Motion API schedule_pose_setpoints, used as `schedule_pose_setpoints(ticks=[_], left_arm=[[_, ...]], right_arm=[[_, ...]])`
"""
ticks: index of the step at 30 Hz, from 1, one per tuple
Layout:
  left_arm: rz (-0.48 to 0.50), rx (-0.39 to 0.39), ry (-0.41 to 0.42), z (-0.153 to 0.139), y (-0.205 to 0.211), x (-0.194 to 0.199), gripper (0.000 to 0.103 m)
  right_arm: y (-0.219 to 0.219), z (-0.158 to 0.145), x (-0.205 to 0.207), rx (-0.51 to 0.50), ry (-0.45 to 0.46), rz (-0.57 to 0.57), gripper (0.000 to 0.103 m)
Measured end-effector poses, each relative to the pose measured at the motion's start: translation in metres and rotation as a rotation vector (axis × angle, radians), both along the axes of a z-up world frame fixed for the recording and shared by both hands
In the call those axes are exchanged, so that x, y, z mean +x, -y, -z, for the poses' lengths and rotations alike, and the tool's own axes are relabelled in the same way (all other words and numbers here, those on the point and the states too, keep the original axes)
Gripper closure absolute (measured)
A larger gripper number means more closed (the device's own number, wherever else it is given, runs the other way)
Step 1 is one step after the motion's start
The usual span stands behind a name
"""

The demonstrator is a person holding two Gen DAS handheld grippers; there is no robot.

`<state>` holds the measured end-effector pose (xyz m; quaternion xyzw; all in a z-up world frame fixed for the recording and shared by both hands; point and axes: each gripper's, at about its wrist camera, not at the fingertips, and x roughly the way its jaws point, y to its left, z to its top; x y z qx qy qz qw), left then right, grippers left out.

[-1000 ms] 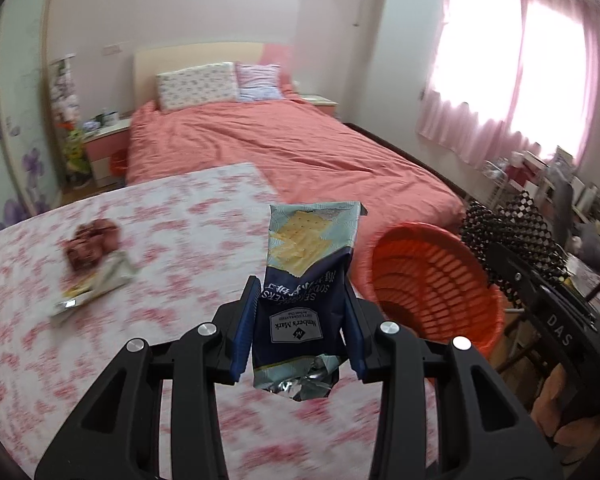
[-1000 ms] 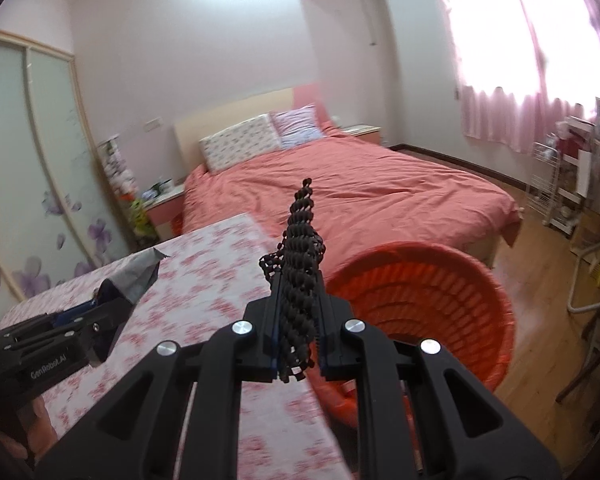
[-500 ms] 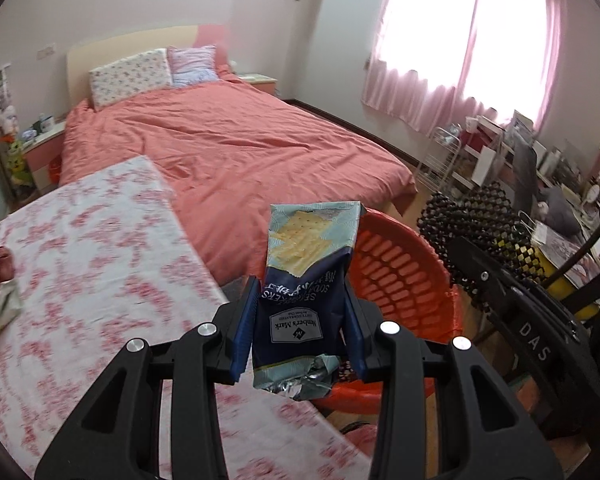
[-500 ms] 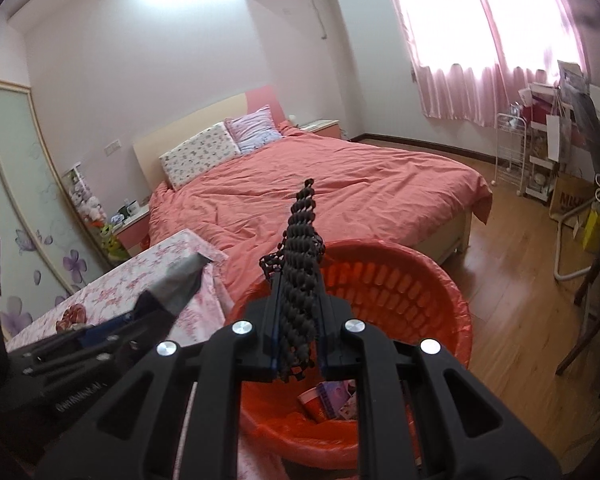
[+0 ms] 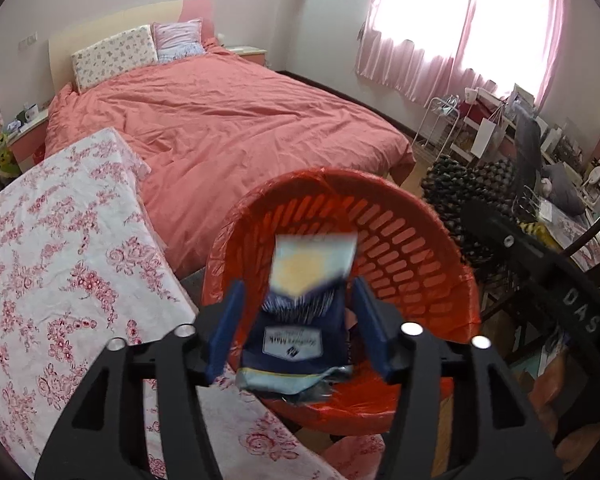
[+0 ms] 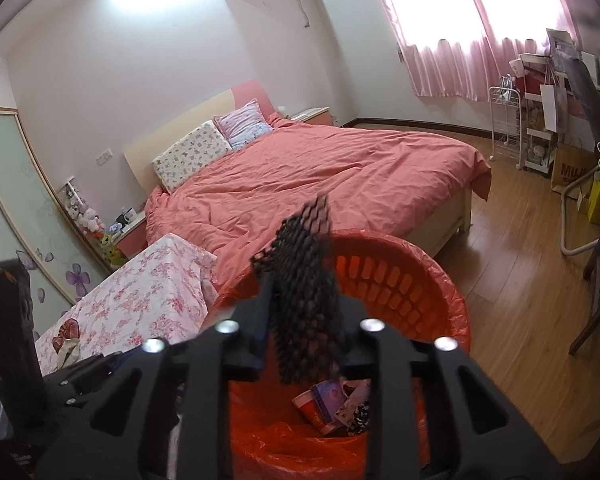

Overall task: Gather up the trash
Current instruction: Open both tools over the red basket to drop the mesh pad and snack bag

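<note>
Opening over round orange plastic basket [image 5: 420, 248], left gripper [image 5: 296, 332] let go of blue-and-yellow cracker wrapper [image 5: 304, 304]. Wrapper blurred, loose between spread pads, dropping toward basket. Right gripper [image 6: 304, 344] jaws also just widened; black foam net sleeve [image 6: 306, 304] slack between them, above basket. Both pieces almost binned. More trash left on flowered tablecloth [image 6: 140, 300]. Basket bottom mostly hidden; only few wrappers [image 6: 332, 404] showed.
</note>
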<state>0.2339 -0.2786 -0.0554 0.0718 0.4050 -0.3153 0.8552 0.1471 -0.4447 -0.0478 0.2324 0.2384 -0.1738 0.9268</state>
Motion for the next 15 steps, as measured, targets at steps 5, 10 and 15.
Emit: schedule_pose_setpoints(ticks=[5, 10, 15], left_arm=[[-0.021, 0.024, 0.006, 0.004, -0.007, -0.001, 0.035], [-0.079, 0.05, 0.026, 0.003, -0.032, 0.002, 0.03], [-0.173, 0.087, 0.058, 0.0, -0.077, 0.01, 0.026]], right_arm=[[-0.005, 0.003, 0.0, -0.006, -0.008, 0.007, 0.062], [-0.017, 0.003, 0.003, -0.056, -0.035, -0.001, 0.052], [-0.042, 0.009, 0.013, -0.103, -0.075, -0.035, 0.045]])
